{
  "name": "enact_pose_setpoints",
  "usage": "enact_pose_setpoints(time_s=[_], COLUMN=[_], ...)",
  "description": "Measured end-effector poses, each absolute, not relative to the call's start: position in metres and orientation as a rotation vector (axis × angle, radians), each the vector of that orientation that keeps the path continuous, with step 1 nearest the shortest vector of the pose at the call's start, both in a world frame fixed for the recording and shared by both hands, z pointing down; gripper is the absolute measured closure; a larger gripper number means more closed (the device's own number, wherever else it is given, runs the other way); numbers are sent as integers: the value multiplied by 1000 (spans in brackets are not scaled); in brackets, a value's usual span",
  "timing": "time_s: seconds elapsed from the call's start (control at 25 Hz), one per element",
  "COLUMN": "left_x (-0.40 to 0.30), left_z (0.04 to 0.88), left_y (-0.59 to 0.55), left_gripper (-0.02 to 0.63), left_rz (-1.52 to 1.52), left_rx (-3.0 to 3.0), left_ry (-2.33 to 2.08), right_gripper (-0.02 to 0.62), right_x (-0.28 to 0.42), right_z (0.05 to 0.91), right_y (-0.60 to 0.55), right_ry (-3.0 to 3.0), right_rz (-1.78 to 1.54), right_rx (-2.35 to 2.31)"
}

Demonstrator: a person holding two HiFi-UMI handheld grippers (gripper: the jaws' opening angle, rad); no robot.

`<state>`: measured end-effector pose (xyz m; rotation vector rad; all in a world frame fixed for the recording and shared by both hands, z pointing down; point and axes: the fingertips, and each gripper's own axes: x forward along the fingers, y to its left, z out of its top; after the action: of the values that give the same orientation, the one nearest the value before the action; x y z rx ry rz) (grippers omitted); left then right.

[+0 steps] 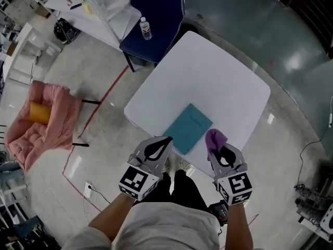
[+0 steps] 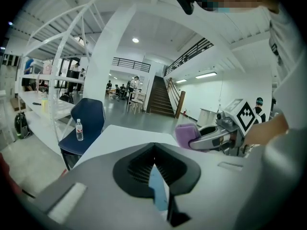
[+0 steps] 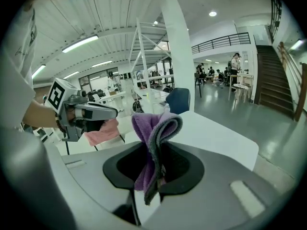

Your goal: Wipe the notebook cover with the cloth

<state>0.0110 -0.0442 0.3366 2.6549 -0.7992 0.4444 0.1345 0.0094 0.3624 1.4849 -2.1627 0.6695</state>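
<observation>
right gripper (image 1: 221,151) clamps cloth (image 1: 214,137), just right of notebook (image 1: 190,127) | left gripper (image 1: 166,139) closed, empty, by notebook's near corner | advice: press cloth flat, pin notebook, stroke lengthwise

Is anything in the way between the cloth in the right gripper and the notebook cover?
Nothing visible. The purple cloth is pinched in the right gripper, just right of the teal notebook, whose cover lies bare on the white table. The left gripper hangs by the notebook's near edge, not on that path.
</observation>
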Motion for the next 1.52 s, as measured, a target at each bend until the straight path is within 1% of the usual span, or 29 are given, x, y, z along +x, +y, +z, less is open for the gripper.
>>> enact_pose_setpoints(time_s=[0.36,0.72,0.88,1.52], left_x=[16,24,26,20], left_z=[394,433,445,475], left_y=[-57,-78,-81,-82], left_gripper=[606,606,606,606], left_rz=[477,507,570,593], left_rx=[2578,2575,2561,2501], left_ry=[-782,-779,-762,-747], right_gripper=[484,483,483,483], right_x=[137,150,154,167], right_z=[419,463,482,550], right_y=[-11,-28,-37,-55], right_ry=[-2107,-2057,-2029,-1831], right_rz=[692,712,712,663], right_rx=[1441,1373,1321,1117])
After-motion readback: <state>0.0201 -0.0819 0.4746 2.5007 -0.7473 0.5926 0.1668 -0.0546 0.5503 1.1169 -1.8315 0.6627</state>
